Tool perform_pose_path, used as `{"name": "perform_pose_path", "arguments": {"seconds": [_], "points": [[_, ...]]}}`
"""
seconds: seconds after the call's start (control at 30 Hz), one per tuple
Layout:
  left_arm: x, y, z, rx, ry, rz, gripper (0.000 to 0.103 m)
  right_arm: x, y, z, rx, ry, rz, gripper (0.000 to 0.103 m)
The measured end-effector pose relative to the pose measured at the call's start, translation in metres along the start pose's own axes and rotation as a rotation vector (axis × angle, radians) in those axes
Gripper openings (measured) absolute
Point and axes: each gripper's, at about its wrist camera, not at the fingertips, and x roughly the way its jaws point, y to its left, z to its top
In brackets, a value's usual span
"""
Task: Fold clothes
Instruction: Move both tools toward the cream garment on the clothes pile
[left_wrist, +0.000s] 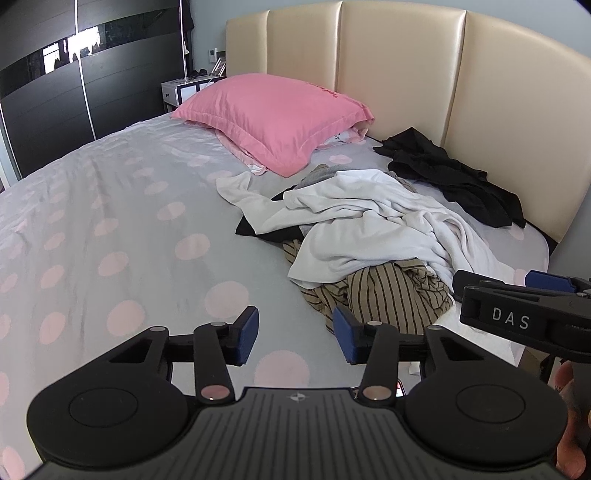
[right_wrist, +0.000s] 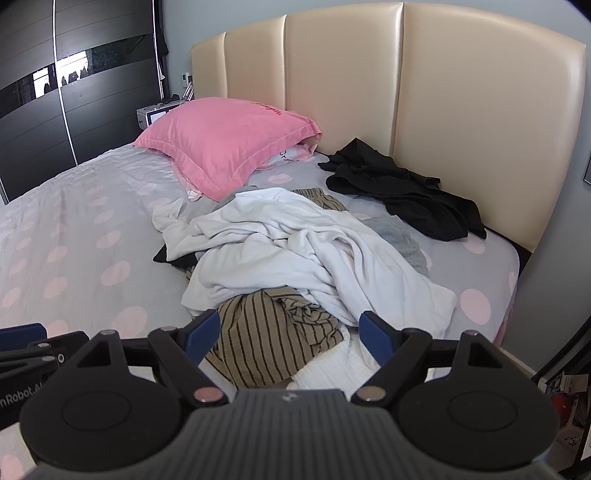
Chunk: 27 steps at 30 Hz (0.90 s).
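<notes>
A heap of clothes lies on the right side of the bed. A crumpled white garment (right_wrist: 295, 251) sits on top, and a tan striped garment (right_wrist: 266, 332) sticks out at its near end. A grey piece (right_wrist: 399, 236) and a black piece (right_wrist: 173, 258) peek from under the white one. A separate black garment (right_wrist: 402, 192) lies by the headboard. My right gripper (right_wrist: 290, 330) hovers open over the striped garment (left_wrist: 384, 291), gripping nothing. My left gripper (left_wrist: 295, 334) is open over bare sheet, just left of the striped garment, with nothing between its pads.
A pink pillow (left_wrist: 277, 114) lies at the head of the bed against the beige padded headboard (left_wrist: 399, 74). The grey sheet with pink dots (left_wrist: 110, 221) stretches to the left. A dark wardrobe (left_wrist: 55, 92) and a nightstand (left_wrist: 181, 88) stand beyond. The mattress edge (right_wrist: 513, 280) runs along the right.
</notes>
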Motion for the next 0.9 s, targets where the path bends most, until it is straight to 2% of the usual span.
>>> {"name": "perform_pose_path", "arguments": {"seconds": [0.9], "points": [[0.0043, -0.0035, -0.0023, 0.002, 0.020, 0.020, 0.043, 0.0013, 0.0002, -0.0015, -0.006, -0.001, 0.009, 0.084]]}}
